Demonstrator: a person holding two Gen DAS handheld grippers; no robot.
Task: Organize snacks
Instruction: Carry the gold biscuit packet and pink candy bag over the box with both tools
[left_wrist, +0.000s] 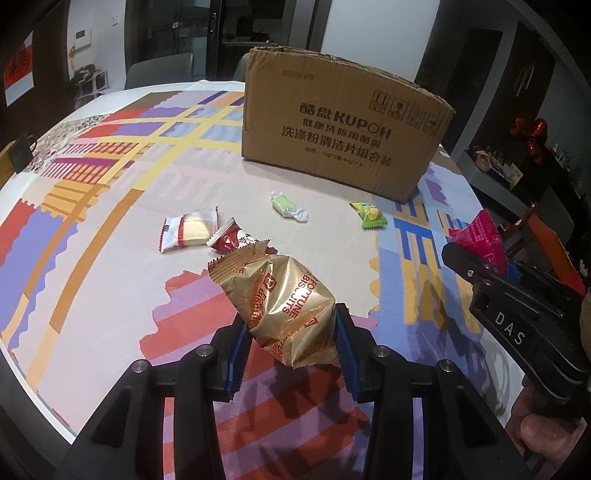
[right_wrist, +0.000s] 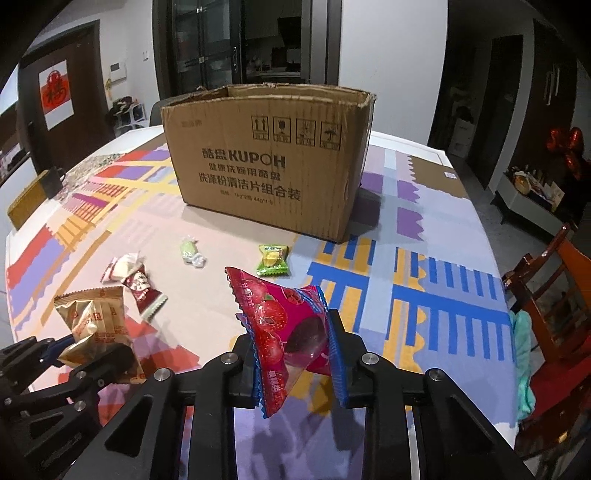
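Observation:
My left gripper (left_wrist: 291, 332) is shut on a gold biscuit packet (left_wrist: 280, 299) and holds it above the table; the packet also shows in the right wrist view (right_wrist: 92, 325). My right gripper (right_wrist: 291, 343) is shut on a red strawberry snack packet (right_wrist: 284, 325), also raised; the packet shows at the right of the left wrist view (left_wrist: 480, 240). An open cardboard box (right_wrist: 269, 162) stands at the back of the table. On the cloth in front lie a white and red packet (left_wrist: 188, 230), a dark red packet (left_wrist: 236, 240), a pale green candy (left_wrist: 286, 206) and a green-yellow packet (left_wrist: 369, 216).
The table carries a patterned cloth (right_wrist: 424, 295) in many colours. A wooden chair (right_wrist: 546, 314) stands at the table's right side. A dark object (left_wrist: 20, 153) sits at the far left table edge. Cabinets and a door lie behind.

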